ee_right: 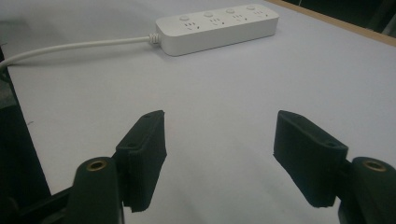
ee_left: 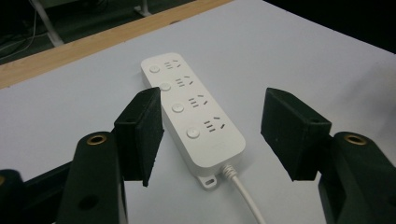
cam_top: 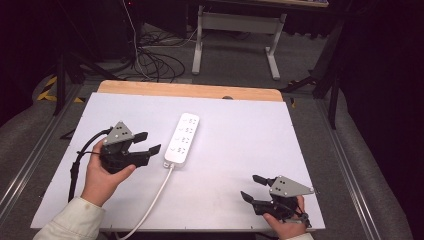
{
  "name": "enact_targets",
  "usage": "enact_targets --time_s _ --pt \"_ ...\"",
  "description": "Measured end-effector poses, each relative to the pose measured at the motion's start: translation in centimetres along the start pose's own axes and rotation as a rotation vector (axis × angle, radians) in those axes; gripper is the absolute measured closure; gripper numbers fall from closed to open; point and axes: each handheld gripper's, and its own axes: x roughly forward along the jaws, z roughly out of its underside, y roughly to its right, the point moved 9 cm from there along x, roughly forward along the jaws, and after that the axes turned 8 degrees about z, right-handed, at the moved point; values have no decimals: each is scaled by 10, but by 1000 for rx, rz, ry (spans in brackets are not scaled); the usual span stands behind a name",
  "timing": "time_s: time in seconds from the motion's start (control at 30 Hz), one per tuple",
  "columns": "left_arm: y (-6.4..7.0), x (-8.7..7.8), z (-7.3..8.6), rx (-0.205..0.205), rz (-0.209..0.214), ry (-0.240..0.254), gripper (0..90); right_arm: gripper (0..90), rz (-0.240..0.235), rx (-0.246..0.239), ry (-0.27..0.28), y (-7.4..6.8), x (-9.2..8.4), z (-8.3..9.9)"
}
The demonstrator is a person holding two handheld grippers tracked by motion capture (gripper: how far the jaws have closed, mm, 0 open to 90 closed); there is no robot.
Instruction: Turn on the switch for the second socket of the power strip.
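The white power strip [cam_top: 182, 139] lay flat near the middle of the white table [cam_top: 240, 165], with its cord [cam_top: 150, 205] running off the near edge. The left gripper [cam_top: 149, 144] was just beside the cord end of the strip, pointing at it, and its jaws were wide apart with nothing between them. In the left gripper view the strip [ee_left: 194, 116] sat ahead between the two black jaws, not touched by either. The right gripper [cam_top: 252, 187] rested well apart from the strip, near the right front corner, and its jaws stood open and empty too. A few things could have gone wrong from there. If the left gripper came in crooked, one jaw might have bumped the strip and pushed it sideways instead of catching it. The strip looked smooth and a bit slippery, so a weak squeeze could have let it slide out. The cord could have tugged the strip back or snagged on the table edge if it was lifted. A jaw might also have pressed one of the round buttons [ee_left: 177, 108] by mistake. No brand name or words could be read on the strip; only small socket holes and buttons showed.
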Motion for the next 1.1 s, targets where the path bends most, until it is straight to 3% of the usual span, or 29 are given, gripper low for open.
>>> enact_targets --time_s 0.37,0.67,0.77,0.9,0.93,1.1 --pt "-2 25 -12 31 -4 -32 415 346 -2 2 -4 0 0 1" --pt "-11 45 -9 24 -8 -45 444 346 -4 2 0 1 0 1" --pt "-12 48 -8 44 -9 -50 449 347 -5 5 0 1 0 1" --pt "-12 53 -8 67 6 -26 534 348 -6 3 -1 1 0 1" --pt "-13 55 -8 82 15 -19 613 349 -6 2 -1 0 0 1" --pt "-13 66 -10 69 50 26 752 349 -6 1 0 0 0 1"
